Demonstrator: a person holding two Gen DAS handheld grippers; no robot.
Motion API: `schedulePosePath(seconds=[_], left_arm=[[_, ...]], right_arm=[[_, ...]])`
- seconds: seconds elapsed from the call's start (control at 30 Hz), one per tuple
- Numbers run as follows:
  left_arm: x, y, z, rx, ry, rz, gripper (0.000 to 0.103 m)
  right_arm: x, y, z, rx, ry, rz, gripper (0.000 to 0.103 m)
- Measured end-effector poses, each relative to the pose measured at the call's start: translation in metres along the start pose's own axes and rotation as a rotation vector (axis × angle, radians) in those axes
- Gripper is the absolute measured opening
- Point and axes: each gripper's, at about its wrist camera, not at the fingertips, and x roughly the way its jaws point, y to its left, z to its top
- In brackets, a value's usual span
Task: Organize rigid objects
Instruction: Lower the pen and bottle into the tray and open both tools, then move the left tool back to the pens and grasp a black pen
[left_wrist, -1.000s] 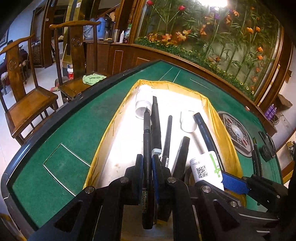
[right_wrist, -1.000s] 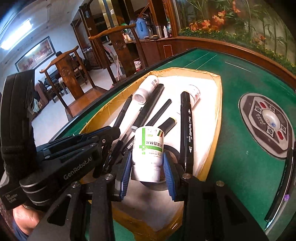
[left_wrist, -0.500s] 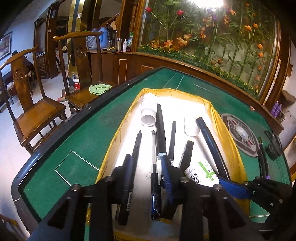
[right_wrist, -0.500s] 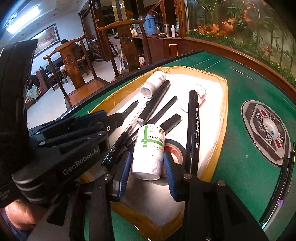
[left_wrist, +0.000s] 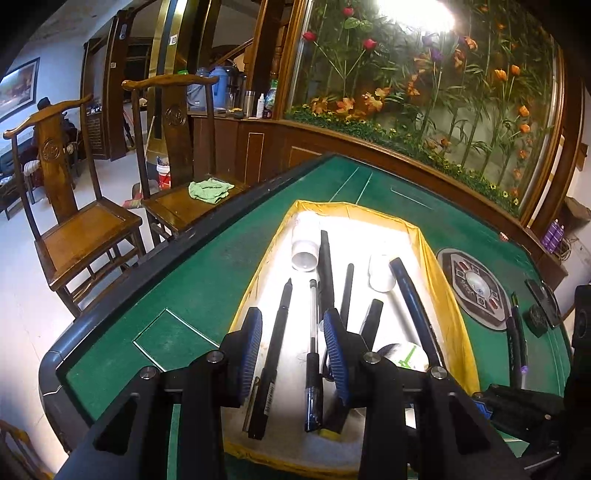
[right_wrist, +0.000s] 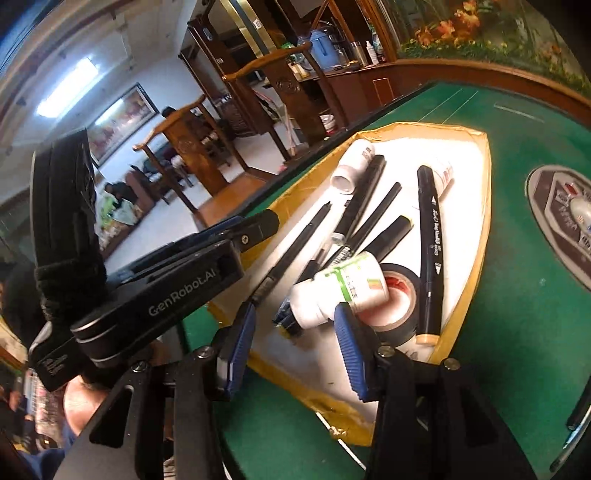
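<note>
left wrist view: left gripper (left_wrist: 293, 347) is hovering over the near end of the yellow-edged tray (left_wrist: 448, 295), jaws standing apart and gripping nothing. black pen (left_wrist: 273, 350) is lying on the white tray floor between the two blue pads (left_wrist: 251, 347), touching neither. clear-barrel pen (left_wrist: 313, 354) is lying parallel to it, just beside the right-hand pad. farther along the tray, long black marker (left_wrist: 325, 266) is lying lengthwise, with white bottle (left_wrist: 306, 242) on its side just to its left. small white jar (left_wrist: 382, 273) is sitting near the tray's right side, with dark blue marker (left_wrist: 413, 299) running beside it toward the near end. green felt table (left_wrist: 192, 273) is carrying the tray, and two wooden chairs (left_wrist: 85, 221) are standing beyond the table's left edge. right wrist view: right gripper (right_wrist: 295, 339) is hanging over the near corner of the tray (right_wrist: 476, 236), jaws spread wide and holding nothing. white bottle with green label (right_wrist: 340, 291) is lying tilted on its side ahead of the fingers (right_wrist: 351, 350), free of both pads and leaning on black tape roll (right_wrist: 400, 314), which is lying flat on the tray floor. labelled black marker (right_wrist: 430, 251) is lying just right of the tape roll. left gripper body (right_wrist: 166, 291) is showing at left, over the tray's left edge.
</note>
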Motion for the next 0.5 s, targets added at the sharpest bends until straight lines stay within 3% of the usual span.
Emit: schedulePosePath(seconds=[0.5], left_arm=[[-0.016,-0.028,-0.002,0.074,-0.016,-0.03,0.036]], right_arm=[[-0.056,-0.038,0.001,0.097,-0.133,-0.081,0.045]])
